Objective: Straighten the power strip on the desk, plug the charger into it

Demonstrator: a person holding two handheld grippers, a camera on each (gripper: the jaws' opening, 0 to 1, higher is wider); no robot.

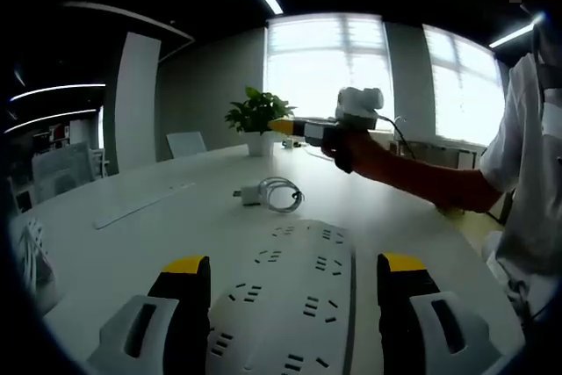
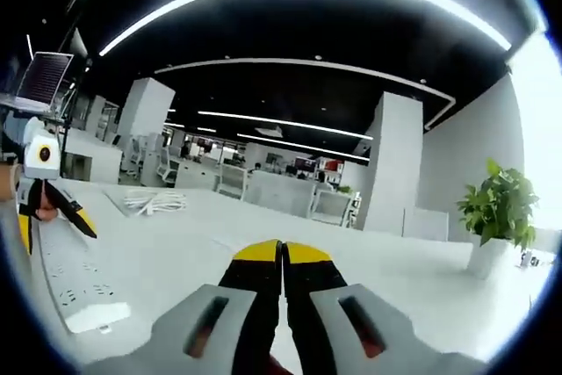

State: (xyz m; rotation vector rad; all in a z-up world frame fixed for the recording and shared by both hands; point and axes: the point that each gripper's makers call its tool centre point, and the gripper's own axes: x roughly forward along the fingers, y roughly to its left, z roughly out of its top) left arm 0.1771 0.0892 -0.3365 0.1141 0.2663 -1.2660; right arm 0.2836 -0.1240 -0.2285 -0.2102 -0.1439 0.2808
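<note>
Looking across the white table (image 1: 421,217), we count one power strip (image 1: 290,305), its long axis running away from us between the parted jaws of our left tool (image 1: 294,283), which brackets it without touching. One charger (image 1: 252,193) with its coiled cable lies just beyond the strip's far end. Our right tool (image 2: 282,256), jaws together and empty, hangs raised, so we judge the left nearer.

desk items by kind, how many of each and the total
power strip: 1
charger with coiled cable: 1
potted plant: 1
flat white bar: 1
loose white cable bundle: 1
total: 5
</note>
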